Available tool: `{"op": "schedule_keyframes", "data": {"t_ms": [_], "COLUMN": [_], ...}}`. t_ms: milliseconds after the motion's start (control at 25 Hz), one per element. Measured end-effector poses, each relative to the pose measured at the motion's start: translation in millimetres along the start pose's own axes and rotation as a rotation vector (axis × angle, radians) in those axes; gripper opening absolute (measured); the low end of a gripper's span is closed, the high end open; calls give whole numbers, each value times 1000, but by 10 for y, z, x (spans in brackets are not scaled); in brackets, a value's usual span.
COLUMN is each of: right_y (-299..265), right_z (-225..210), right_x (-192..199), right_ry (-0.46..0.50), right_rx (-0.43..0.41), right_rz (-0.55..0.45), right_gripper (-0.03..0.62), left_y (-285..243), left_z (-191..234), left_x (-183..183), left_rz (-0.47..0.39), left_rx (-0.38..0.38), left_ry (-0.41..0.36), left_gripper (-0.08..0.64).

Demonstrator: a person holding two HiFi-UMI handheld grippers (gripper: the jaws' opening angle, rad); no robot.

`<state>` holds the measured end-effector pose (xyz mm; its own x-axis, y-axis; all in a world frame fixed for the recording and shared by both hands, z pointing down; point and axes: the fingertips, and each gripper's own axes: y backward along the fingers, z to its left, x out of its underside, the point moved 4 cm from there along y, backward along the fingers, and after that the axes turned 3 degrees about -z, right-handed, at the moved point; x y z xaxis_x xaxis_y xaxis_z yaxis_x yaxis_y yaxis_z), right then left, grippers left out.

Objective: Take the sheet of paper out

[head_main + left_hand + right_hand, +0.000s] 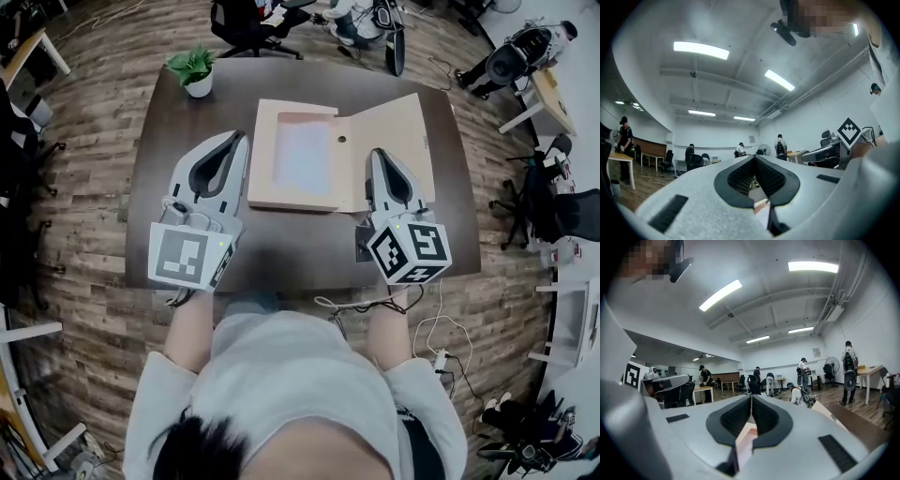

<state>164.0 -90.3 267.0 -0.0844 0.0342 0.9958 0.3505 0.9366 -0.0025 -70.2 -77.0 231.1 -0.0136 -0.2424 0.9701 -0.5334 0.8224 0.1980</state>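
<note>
- Worktop (159, 187): dark brown, matt, smooth.
- Folder (398, 127): tan cardboard, matt.
- Sheet of paper (302, 155): pale, smooth.
- Left gripper (241, 141), right gripper (377, 154): matt grey plastic, ribbed black jaws.
- Floor (94, 131): grained wood planks.

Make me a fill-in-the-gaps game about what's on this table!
1. The plant stands on the table at its far ___ corner.
2. The folder lies ___, showing the sheet of paper inside.
3. The left gripper and right gripper hold nothing; their jaws are ___.

Missing words: left; open; shut.
</note>
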Motion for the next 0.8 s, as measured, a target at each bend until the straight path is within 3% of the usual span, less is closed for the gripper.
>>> {"op": "schedule_keyframes", "data": {"t_ms": [800], "right_y": [-785], "right_z": [-228], "right_x": [955], "right_ry": [-160], "right_rx": [26], "right_rz": [345], "right_gripper": [15], "left_y": [-515], "left_z": [388], "left_x": [681], "left_rz": [102], "left_rx": [51], "left_ry": [107], "left_gripper": [-3]}}
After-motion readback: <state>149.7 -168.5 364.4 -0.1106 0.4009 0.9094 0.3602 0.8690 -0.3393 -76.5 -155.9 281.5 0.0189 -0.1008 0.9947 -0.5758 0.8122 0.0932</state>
